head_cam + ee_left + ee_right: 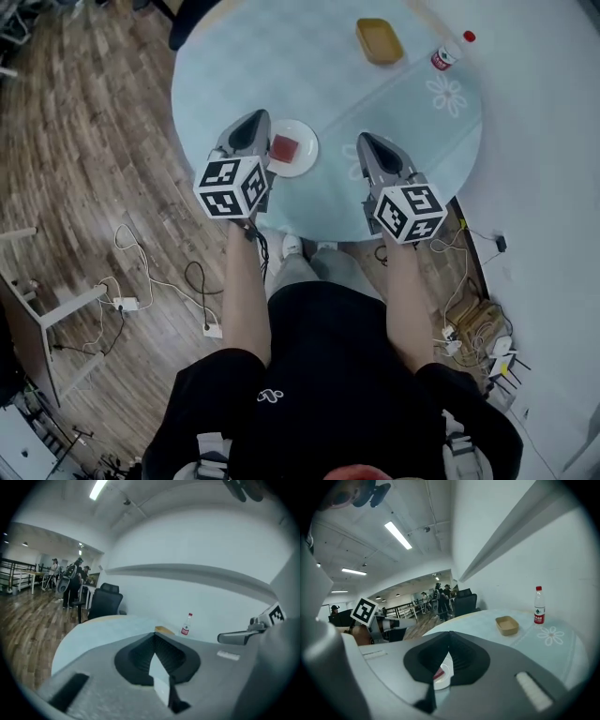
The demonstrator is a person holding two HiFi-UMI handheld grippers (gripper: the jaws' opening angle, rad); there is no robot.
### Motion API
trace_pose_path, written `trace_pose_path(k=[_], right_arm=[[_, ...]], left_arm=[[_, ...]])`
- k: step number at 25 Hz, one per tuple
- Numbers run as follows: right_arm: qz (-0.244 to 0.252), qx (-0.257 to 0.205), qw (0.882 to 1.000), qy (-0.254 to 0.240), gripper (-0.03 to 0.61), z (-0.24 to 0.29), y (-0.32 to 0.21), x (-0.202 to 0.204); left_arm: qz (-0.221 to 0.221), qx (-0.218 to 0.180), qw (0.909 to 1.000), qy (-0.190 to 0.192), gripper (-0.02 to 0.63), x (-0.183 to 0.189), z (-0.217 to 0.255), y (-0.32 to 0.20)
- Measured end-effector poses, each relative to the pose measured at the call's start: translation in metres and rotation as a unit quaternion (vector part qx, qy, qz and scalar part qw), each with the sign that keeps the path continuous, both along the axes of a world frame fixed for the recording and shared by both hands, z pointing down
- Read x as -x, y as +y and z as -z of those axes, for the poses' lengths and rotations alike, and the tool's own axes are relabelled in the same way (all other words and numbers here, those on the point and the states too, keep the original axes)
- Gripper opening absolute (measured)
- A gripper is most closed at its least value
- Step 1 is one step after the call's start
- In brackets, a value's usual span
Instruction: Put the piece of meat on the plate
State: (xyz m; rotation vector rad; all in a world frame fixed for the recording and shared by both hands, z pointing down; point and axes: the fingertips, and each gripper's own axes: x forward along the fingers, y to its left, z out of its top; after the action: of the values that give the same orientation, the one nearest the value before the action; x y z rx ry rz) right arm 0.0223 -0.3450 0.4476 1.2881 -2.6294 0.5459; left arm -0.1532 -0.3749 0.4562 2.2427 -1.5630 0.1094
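The table (309, 75) is mostly bare: a wide open stretch runs from the plate (308, 141) at its near edge to the tray (380, 41) and bottle (448, 54) at the far right. The left claw (255, 120) crowds the plate's left side. The right claw (365, 141) hangs well apart, with free cloth between. A chair (105, 603) blocks the far rim.

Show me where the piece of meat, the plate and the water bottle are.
piece of meat (285, 147): head view, middle of the red slab.
plate (309, 157): head view, bare white rim right of the meat.
water bottle (539, 603): right gripper view, clear body above the red label.
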Motion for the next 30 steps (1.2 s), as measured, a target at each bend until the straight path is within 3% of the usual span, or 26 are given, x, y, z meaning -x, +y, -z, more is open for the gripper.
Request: trace_pose_path(k=[5,9,12,22,30], right_arm=[[0.016,-0.053,0.998,-0.031,0.011,0.044,-0.010,0.019],[0.031,-0.103,0.992,-0.058,0.011,0.096,-0.016,0.035],[0.042,-0.134,0.989,-0.040,0.011,0.123,-0.013,0.042],[0.038,-0.158,0.986,-0.029,0.011,0.146,-0.020,0.040],[0.029,-0.156,0.987,-0.013,0.011,0.138,-0.031,0.032]], left_arm=[[0.019,-0.080,0.9964,-0.021,0.003,-0.001,0.081,0.015],[0.013,-0.129,0.9860,-0.105,0.003,-0.012,0.136,0.025],[0.040,-0.159,0.9762,-0.142,0.003,-0.017,0.161,0.033],[0.100,-0.150,0.9715,-0.154,0.003,-0.001,0.172,0.032],[0.103,-0.139,0.9734,-0.150,0.003,-0.003,0.159,0.022]])
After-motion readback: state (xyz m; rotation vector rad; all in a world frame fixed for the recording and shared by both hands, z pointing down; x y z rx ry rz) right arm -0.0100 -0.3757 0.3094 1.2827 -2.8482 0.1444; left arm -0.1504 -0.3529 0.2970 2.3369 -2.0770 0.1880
